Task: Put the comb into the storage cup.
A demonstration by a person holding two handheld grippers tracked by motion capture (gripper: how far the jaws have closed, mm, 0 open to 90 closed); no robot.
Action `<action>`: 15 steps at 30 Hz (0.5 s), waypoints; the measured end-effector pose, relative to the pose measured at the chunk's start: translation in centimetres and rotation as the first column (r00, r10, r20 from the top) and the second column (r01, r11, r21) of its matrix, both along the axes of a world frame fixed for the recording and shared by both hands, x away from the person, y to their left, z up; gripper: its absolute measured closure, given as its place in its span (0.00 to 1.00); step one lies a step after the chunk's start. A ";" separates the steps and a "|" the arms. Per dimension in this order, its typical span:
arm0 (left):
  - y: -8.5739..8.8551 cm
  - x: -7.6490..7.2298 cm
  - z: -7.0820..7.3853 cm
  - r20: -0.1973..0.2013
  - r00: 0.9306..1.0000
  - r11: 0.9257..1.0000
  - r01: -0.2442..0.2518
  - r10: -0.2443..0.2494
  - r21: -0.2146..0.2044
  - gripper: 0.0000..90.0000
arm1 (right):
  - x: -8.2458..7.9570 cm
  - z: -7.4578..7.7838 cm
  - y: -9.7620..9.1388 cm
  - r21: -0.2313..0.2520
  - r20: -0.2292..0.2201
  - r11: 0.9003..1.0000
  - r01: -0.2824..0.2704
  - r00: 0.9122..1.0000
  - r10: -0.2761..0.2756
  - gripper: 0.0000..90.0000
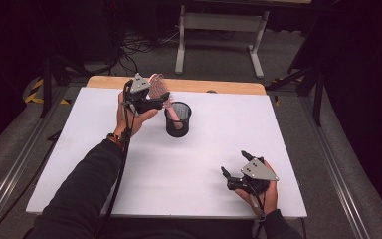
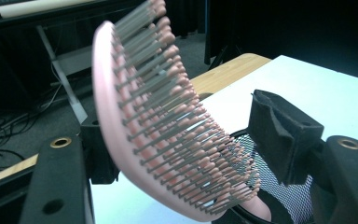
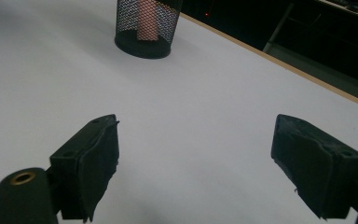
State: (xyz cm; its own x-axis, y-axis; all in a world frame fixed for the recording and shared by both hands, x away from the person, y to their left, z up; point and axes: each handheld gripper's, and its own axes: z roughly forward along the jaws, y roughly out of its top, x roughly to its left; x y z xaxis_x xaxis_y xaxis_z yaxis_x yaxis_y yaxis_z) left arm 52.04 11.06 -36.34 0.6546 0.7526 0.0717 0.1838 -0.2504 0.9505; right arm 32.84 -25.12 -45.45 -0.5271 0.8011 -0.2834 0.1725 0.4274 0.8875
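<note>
The pink hairbrush (image 2: 168, 135) stands tilted with its handle down inside the black mesh cup (image 1: 178, 119), its bristled head leaning up and out over the rim toward the left gripper (image 1: 151, 102). In the left gripper view the brush head lies between the two black fingers (image 2: 284, 135): its smooth back sits against the finger on the left of that view, though I cannot tell whether it actually touches, while the padded finger on the right stands clear of the bristle tips, so the fingers are spread around the brush and not pinching it. From above, the mesh cup rests toward the far middle of the white desk (image 1: 204, 164), with the left gripper just beside its far-left rim and the person's left hand (image 1: 132, 119) wrapped around the gripper body. The right gripper (image 1: 236, 167) is held low near the front right corner of the desk, well apart from the cup, in the right hand (image 1: 263, 194). In the right gripper view its fingers (image 3: 91, 163) are spread wide over bare white surface with nothing between them, and the mesh cup shows farther off with the pink handle (image 3: 147, 18) visible through its mesh.
</note>
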 end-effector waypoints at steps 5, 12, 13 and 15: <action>0.7 -0.2 1.2 0.021 1.000 1.000 -0.007 0.007 -0.007 0.32 | 0.0 0.0 0.0 -0.005 -0.006 1.000 0.000 1.000 0.000 0.18; 1.2 -0.8 2.4 0.022 0.999 0.999 0.036 -0.036 0.001 0.23 | -0.1 0.1 0.1 -0.002 0.000 1.000 -0.012 1.000 0.012 0.17; 1.3 -0.9 2.5 0.024 0.999 0.999 0.041 -0.041 -0.001 0.21 | -0.1 0.1 0.1 -0.003 0.002 1.000 -0.013 1.000 0.013 0.17; 1.4 -1.1 2.7 0.030 0.997 0.998 0.065 -0.065 0.001 0.18 | -0.2 0.1 0.2 -0.004 0.001 1.000 -0.015 1.000 0.015 0.17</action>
State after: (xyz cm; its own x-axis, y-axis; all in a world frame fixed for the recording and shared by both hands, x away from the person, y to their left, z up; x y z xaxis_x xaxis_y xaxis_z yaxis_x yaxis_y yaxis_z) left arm 50.96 12.47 -33.67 0.7000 0.7082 0.0914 0.1388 -0.2606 0.9554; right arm 32.66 -24.93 -45.38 -0.5390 0.7920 -0.2869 0.1654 0.4335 0.8859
